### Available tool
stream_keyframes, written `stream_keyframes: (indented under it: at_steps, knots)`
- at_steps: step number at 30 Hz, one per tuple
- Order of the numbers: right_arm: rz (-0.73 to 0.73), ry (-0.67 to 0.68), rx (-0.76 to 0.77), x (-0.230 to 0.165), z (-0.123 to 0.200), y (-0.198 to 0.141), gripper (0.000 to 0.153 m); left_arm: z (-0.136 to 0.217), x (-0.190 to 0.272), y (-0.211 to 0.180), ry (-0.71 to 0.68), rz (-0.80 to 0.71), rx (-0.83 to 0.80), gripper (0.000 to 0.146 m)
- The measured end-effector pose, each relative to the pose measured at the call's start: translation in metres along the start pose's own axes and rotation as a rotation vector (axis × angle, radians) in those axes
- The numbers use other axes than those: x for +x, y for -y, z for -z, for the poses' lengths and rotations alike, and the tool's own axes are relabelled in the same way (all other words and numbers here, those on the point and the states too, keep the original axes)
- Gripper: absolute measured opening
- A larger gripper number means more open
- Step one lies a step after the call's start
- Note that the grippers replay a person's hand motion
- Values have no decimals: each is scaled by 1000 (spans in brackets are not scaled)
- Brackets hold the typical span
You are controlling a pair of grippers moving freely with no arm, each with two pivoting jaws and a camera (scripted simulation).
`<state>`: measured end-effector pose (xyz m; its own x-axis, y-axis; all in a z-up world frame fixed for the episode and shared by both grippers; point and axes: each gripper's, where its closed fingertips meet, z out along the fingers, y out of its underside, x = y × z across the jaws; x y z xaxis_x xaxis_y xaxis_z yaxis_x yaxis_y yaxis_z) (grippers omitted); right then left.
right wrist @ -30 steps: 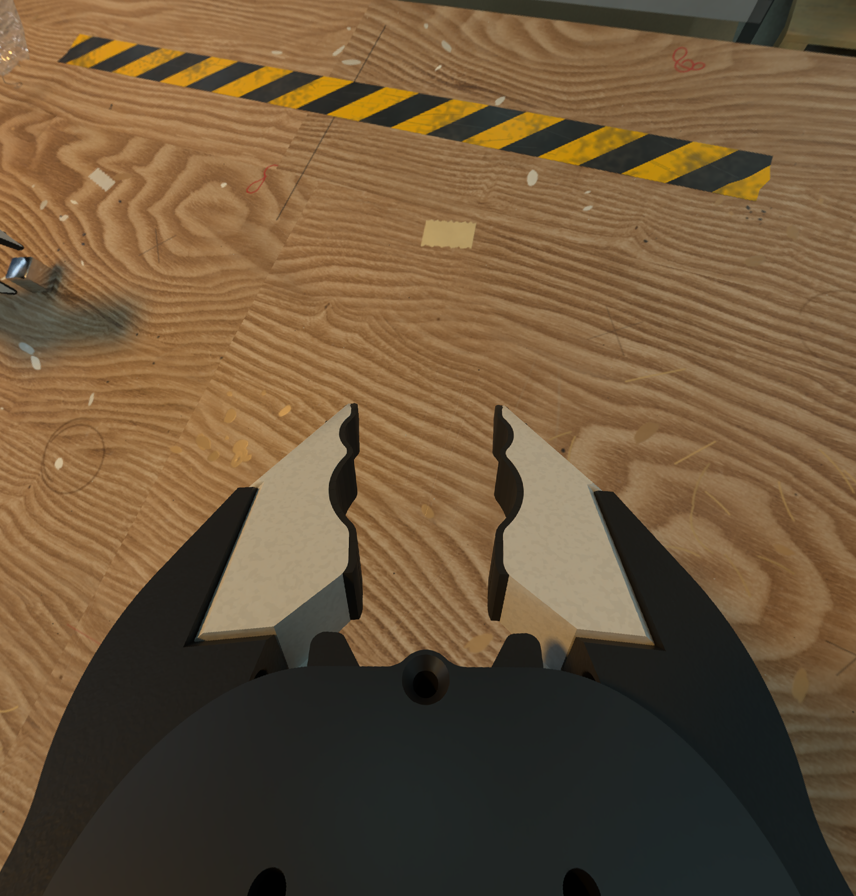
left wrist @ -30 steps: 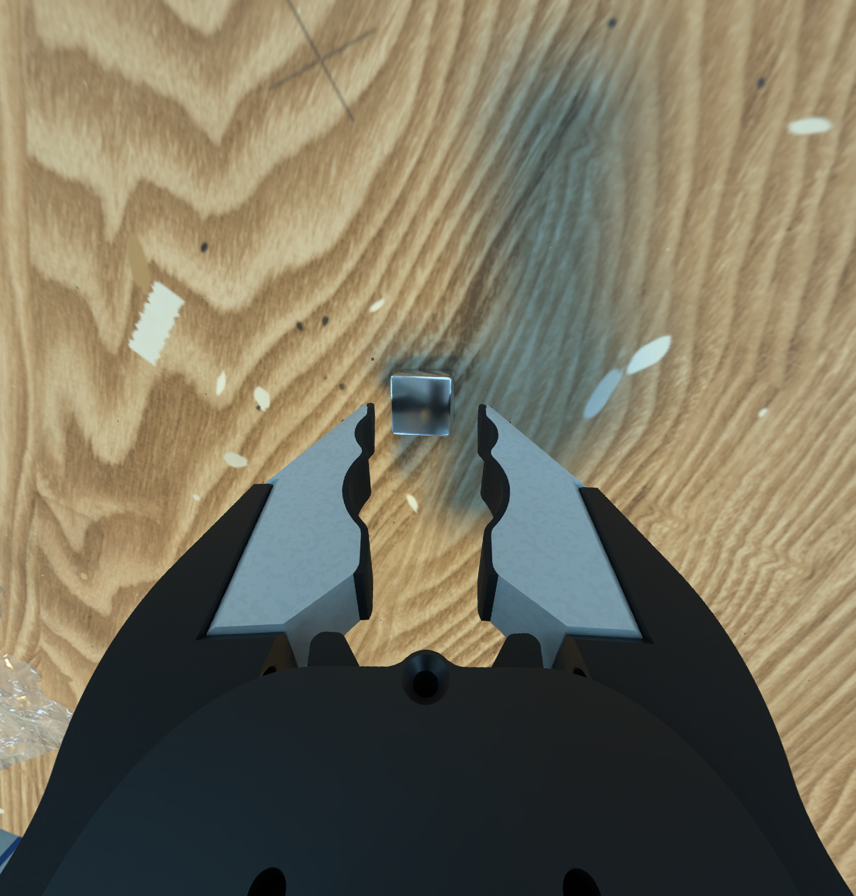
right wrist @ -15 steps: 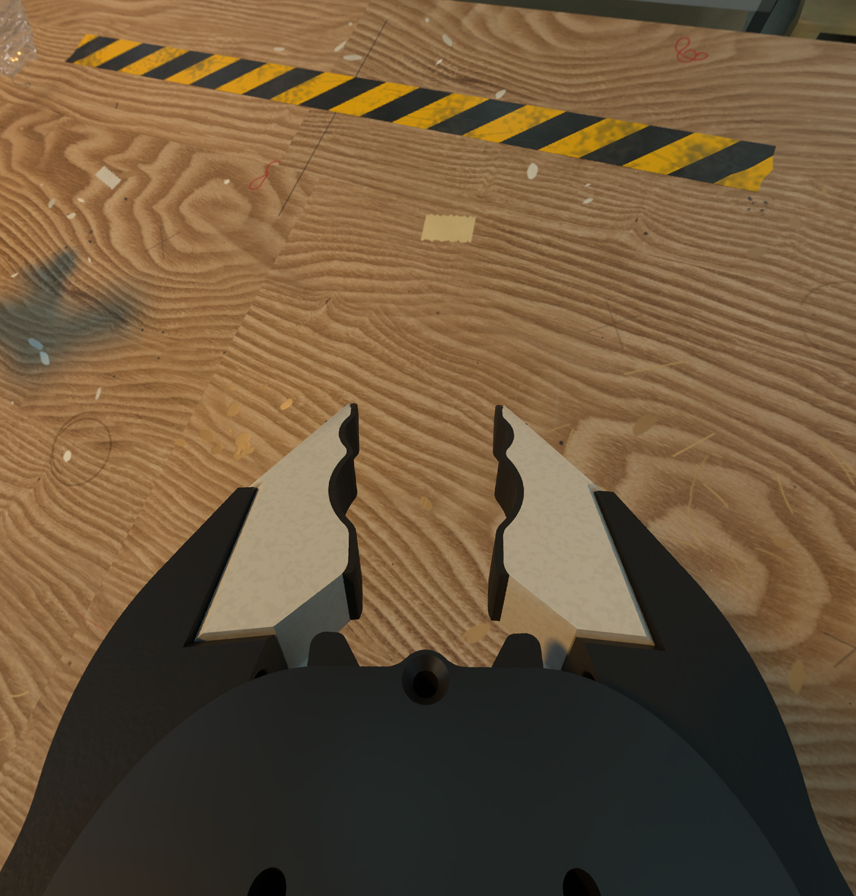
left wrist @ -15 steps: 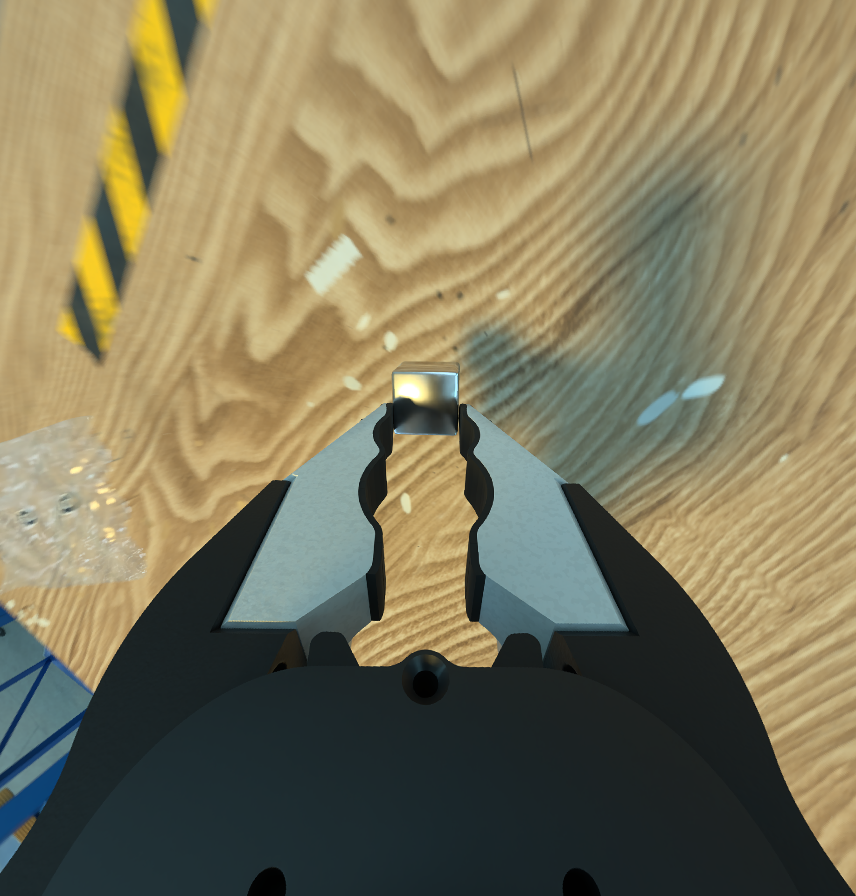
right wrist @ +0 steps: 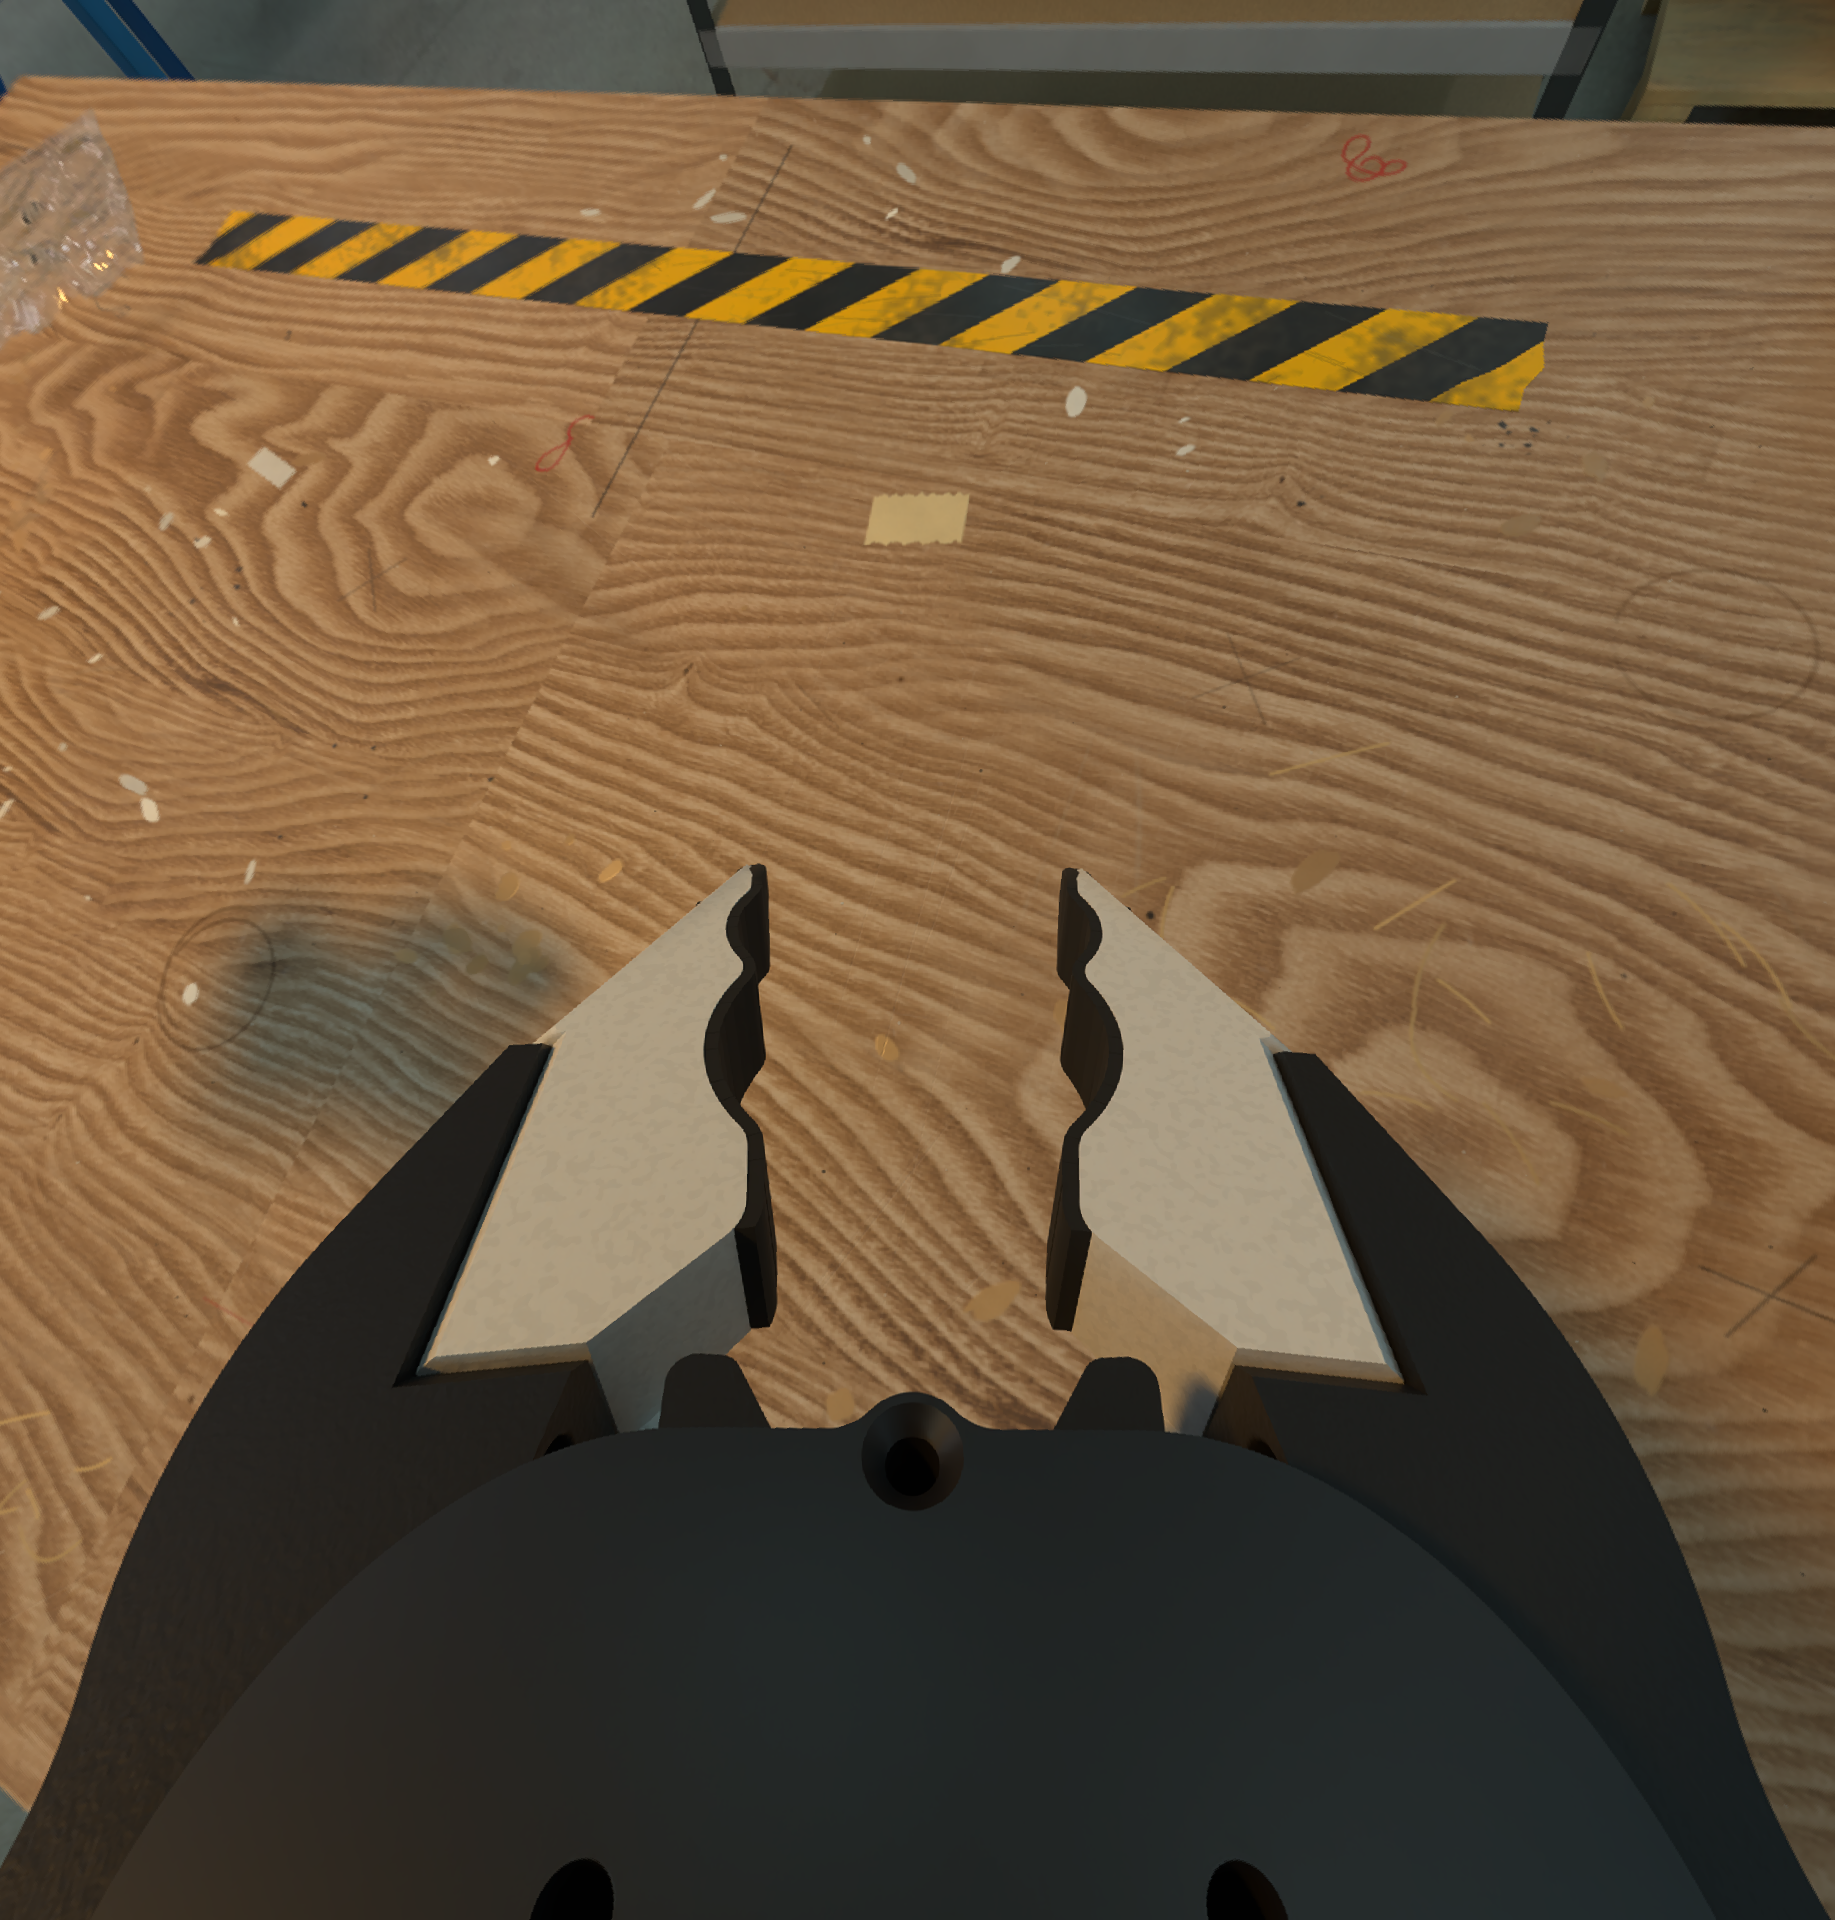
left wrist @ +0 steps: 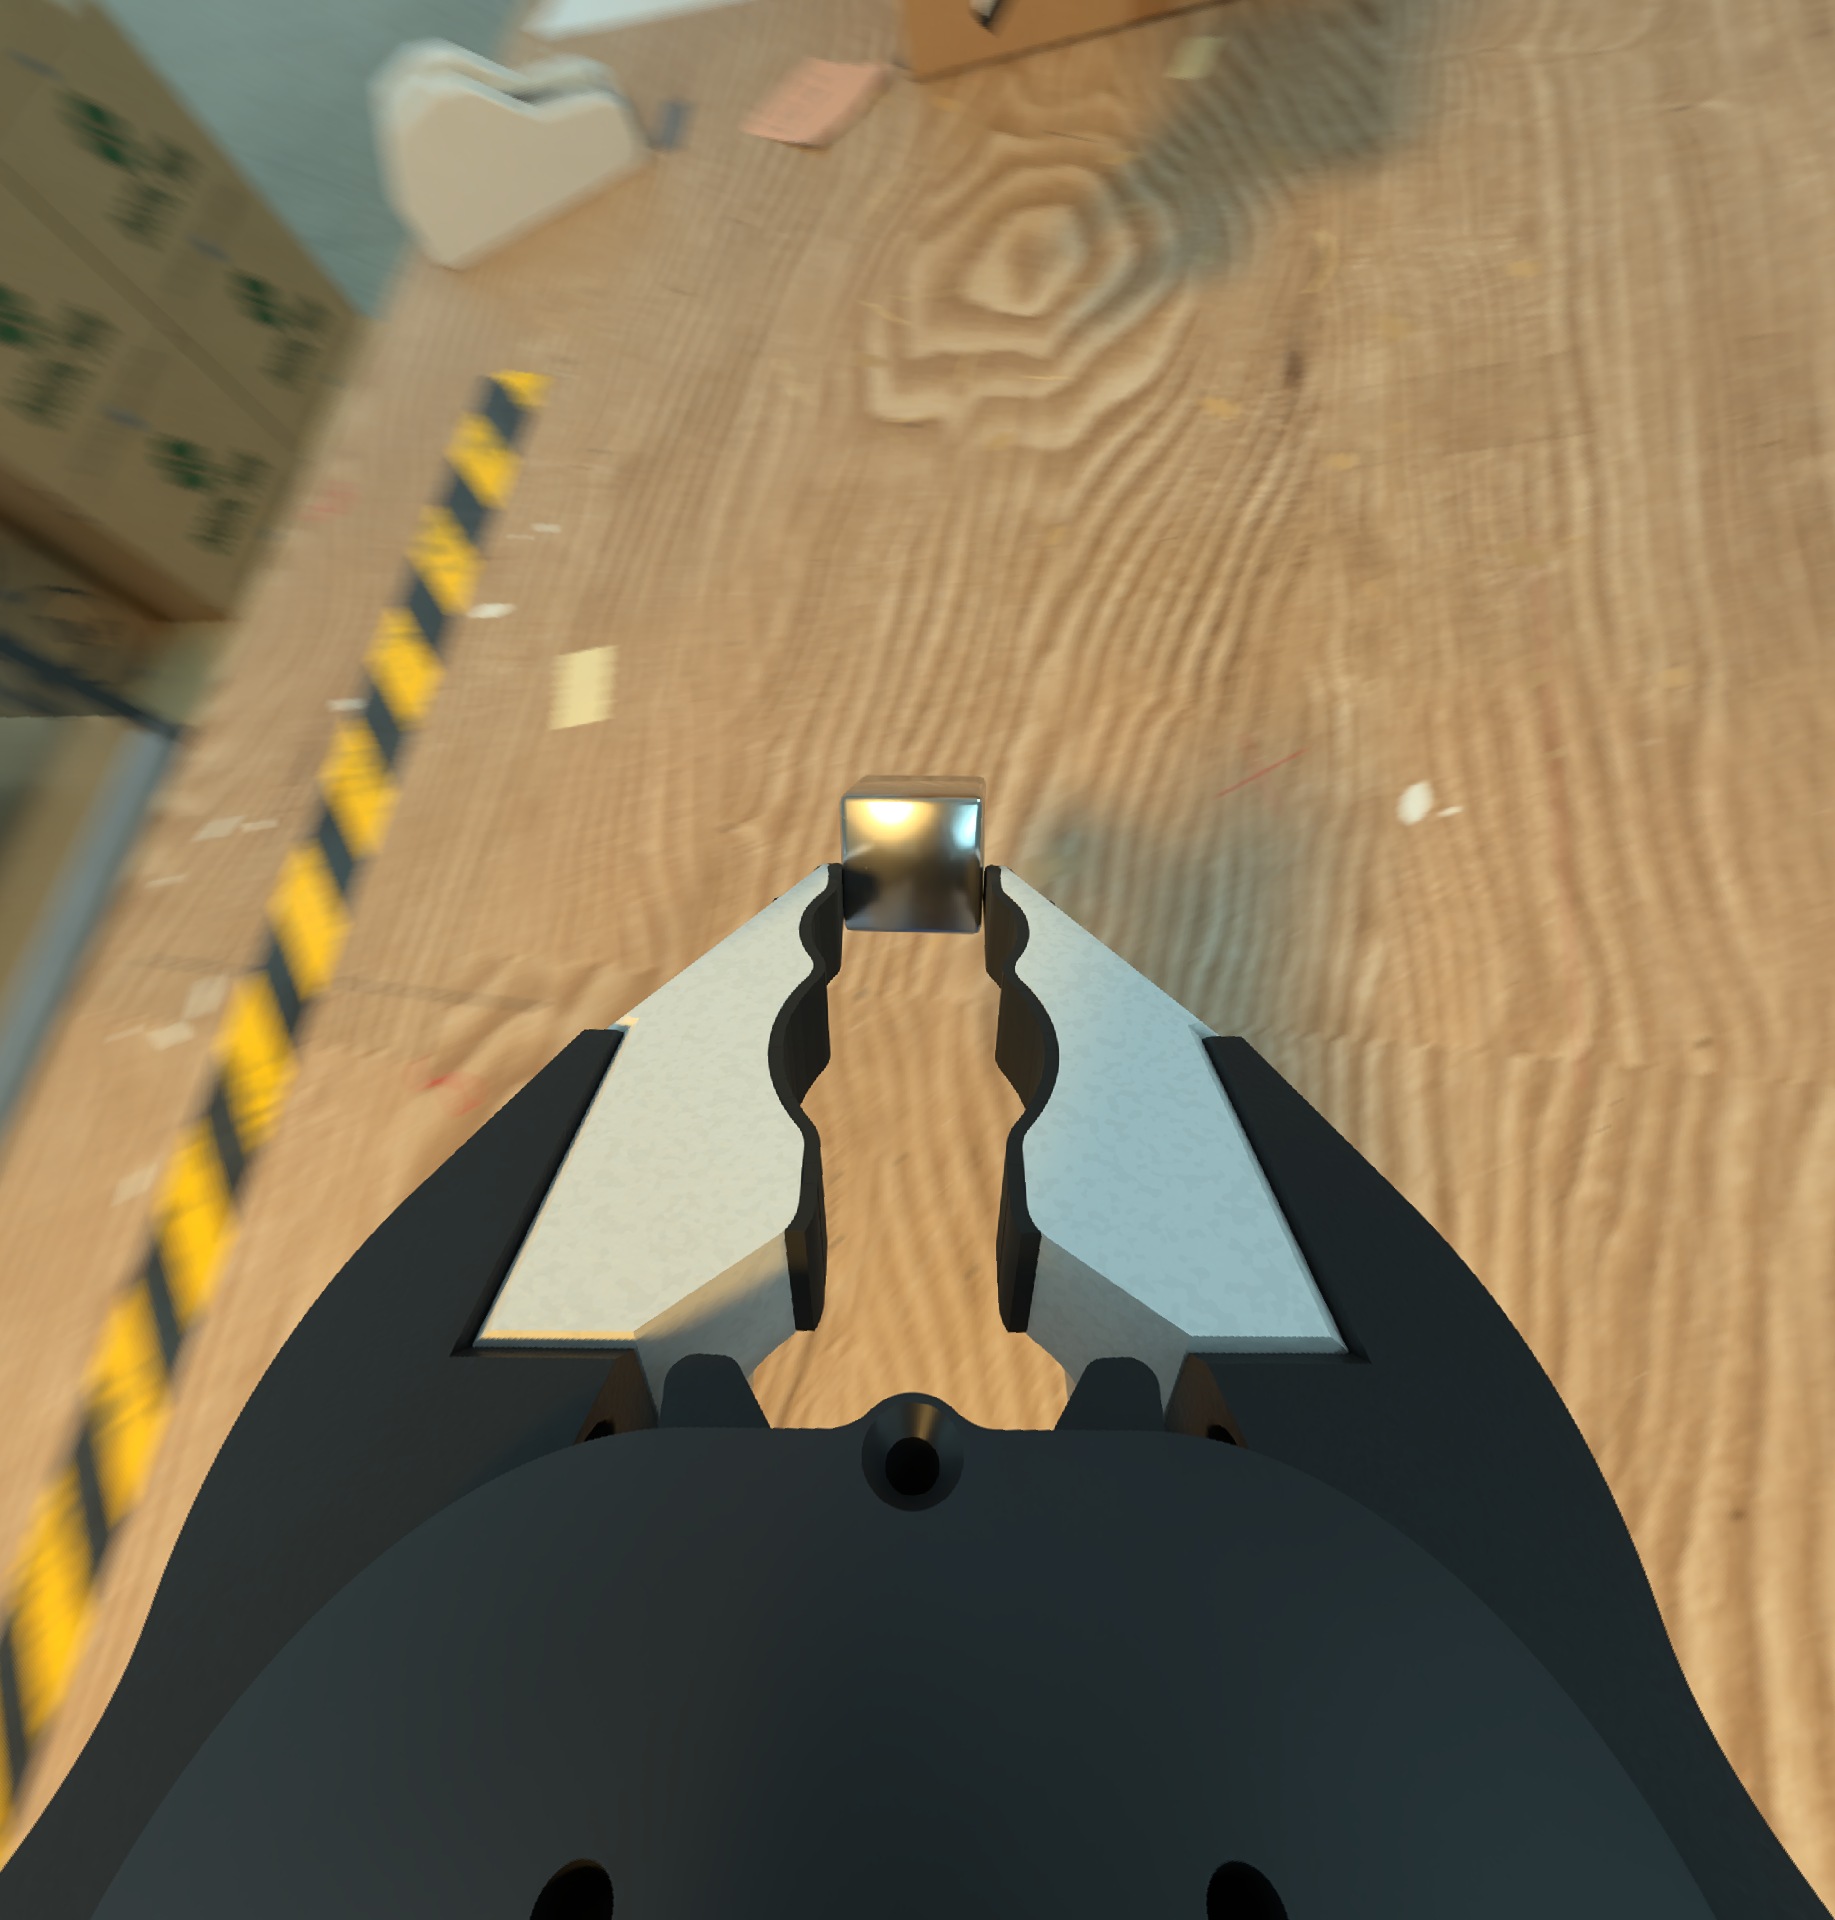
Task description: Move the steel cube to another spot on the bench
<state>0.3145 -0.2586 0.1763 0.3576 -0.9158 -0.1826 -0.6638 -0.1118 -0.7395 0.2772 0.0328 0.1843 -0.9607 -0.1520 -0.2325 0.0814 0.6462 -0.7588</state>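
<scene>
The steel cube (left wrist: 911, 868) is small and shiny. My left gripper (left wrist: 911, 894) is shut on it at the fingertips and holds it above the wooden bench (left wrist: 1308, 727); its shadow falls on the wood to the right. The left wrist view is blurred by motion. My right gripper (right wrist: 911, 883) is open and empty above the bench (right wrist: 1100, 675). The cube and the left gripper do not show in the right wrist view; only a soft shadow lies on the wood at its left.
A yellow-and-black striped tape (left wrist: 300, 935) runs along the bench, also in the right wrist view (right wrist: 871, 301). Cardboard boxes (left wrist: 102, 343) stand beyond the edge. A beige tape scrap (right wrist: 915, 517) and crumpled clear plastic (right wrist: 35, 234) lie on the bench.
My left gripper closed on the steel cube, lifted it off the bench and swung with it, so the striped tape and boxes came into view. My right gripper stayed open and rose slightly.
</scene>
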Motion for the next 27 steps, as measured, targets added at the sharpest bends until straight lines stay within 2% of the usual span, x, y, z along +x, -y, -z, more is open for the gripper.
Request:
stream_keyframes:
  at_steps: [2, 5, 10, 15, 18, 27]
  knots:
    - [-12, 10, 9, 1, 5, 0, 56, -42, 19, 3, -112, 33, -56, 27]
    - [-23, 18, 17, 3, 11, -1, 56, -98, 46, -8, -232, 7, -227, 27]
    - [-30, 35, 5, 5, 13, -5, 56, -159, 75, -25, -280, -108, -438, 27]
    - [-41, 48, -10, 9, 13, -9, 56, -181, 86, -33, -304, -146, -522, 27]
    - [-57, 68, 12, 9, 14, -6, 56, -184, 91, -39, -342, -141, -572, 27]
    - [-74, 90, 22, 13, 16, -6, 56, -187, 92, -45, -337, -116, -625, 26]
